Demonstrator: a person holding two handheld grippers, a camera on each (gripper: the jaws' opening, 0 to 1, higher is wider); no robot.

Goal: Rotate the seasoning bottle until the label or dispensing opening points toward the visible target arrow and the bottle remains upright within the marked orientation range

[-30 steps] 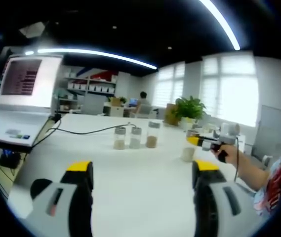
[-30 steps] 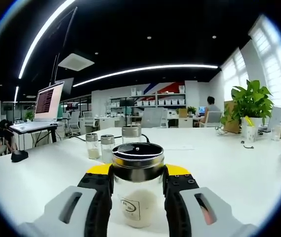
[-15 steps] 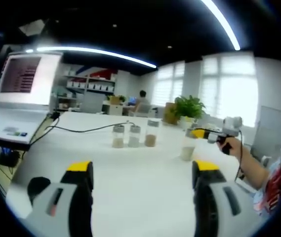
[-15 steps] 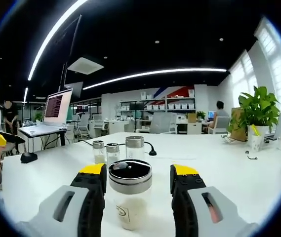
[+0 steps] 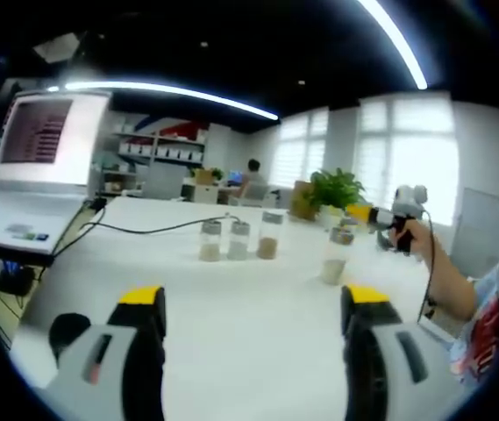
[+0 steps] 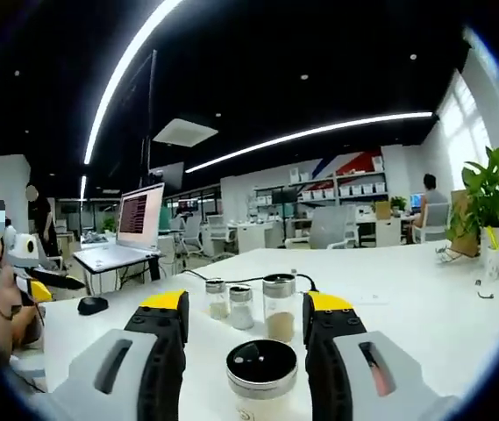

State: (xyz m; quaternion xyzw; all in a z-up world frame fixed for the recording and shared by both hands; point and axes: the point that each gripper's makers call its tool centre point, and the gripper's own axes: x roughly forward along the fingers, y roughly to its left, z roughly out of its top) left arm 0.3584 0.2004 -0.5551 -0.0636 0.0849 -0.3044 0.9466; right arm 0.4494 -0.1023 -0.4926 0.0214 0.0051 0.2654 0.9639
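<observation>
Seasoning bottle (image 6: 261, 382) stands free between the wide-open right tongs (image 6: 245, 307); left tongs (image 5: 253, 303) gape empty.

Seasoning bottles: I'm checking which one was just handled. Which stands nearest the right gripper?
The bottle with white contents, standing alone between the right gripper's open jaws. The other three bottles stand grouped farther back on the table.

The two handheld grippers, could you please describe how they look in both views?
Both grippers, left and right, have pale grey bodies, black jaws and yellow tips. In the left gripper view, a hand grips the right gripper's black handle, a thin cable hanging below, beside a red-and-white patterned garment.
</observation>
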